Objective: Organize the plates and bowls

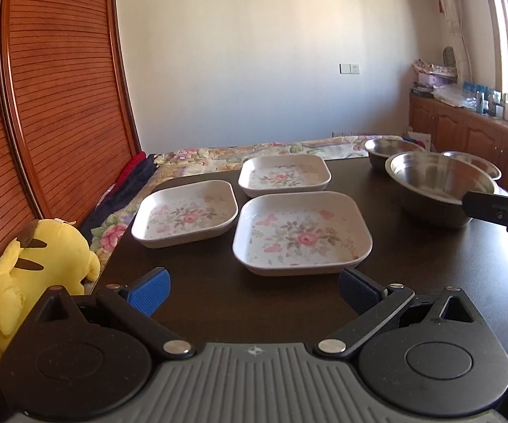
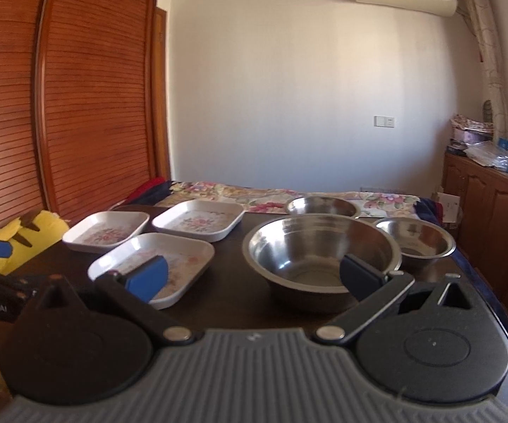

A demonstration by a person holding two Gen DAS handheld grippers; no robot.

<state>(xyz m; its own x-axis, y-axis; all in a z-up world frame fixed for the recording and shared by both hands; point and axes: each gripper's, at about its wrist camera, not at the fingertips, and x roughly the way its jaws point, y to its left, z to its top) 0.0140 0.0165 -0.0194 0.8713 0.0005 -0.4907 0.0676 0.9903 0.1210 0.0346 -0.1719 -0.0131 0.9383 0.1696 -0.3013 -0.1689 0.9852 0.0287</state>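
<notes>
Left tongs (image 1: 254, 287) spread wide, empty, just short of nearest plate (image 1: 302, 233) on bench (image 1: 197, 282). Right tongs (image 2: 254, 276) also spread; big bowl (image 2: 320, 257) between fingers, contact probably none, hard to judge.

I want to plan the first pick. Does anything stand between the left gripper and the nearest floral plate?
Nothing visible does. The left gripper is open, and only bare dark table lies between it and the nearest floral plate.
</notes>
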